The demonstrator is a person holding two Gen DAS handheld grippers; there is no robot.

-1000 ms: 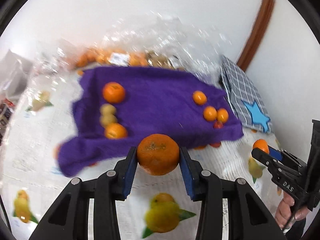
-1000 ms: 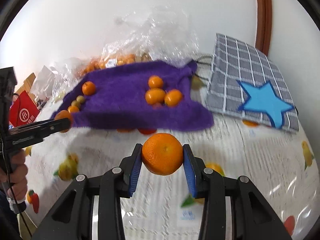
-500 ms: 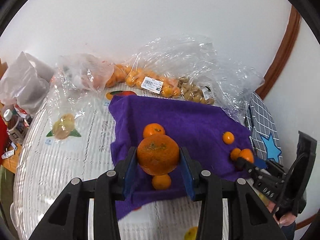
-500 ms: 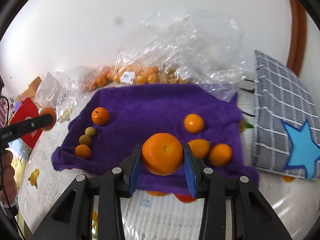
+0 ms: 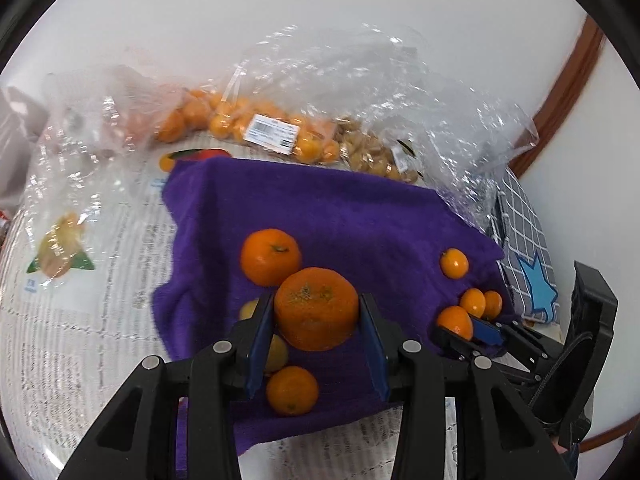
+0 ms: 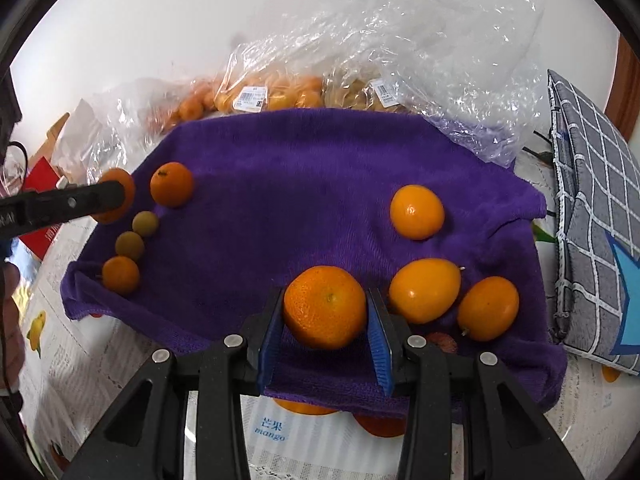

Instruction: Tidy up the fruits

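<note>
My left gripper (image 5: 316,322) is shut on a large mandarin (image 5: 316,308) and holds it over the left part of the purple towel (image 5: 328,208), just in front of another mandarin (image 5: 270,256) and above a row of small fruits (image 5: 292,390). My right gripper (image 6: 325,322) is shut on a mandarin (image 6: 325,306) over the towel's (image 6: 280,184) front right part, next to three oranges (image 6: 424,290). The right gripper also shows in the left wrist view (image 5: 464,330), and the left gripper in the right wrist view (image 6: 108,196).
Clear plastic bags of small oranges (image 5: 240,120) and brown fruits (image 5: 372,154) lie behind the towel against the white wall. A grey checked cloth with a blue star (image 6: 592,216) lies to the right. The fruit-print tablecloth (image 5: 80,320) surrounds the towel.
Both grippers have moved forward and lower over the purple towel, each still holding its mandarin. The fruits on the towel now look closer.
</note>
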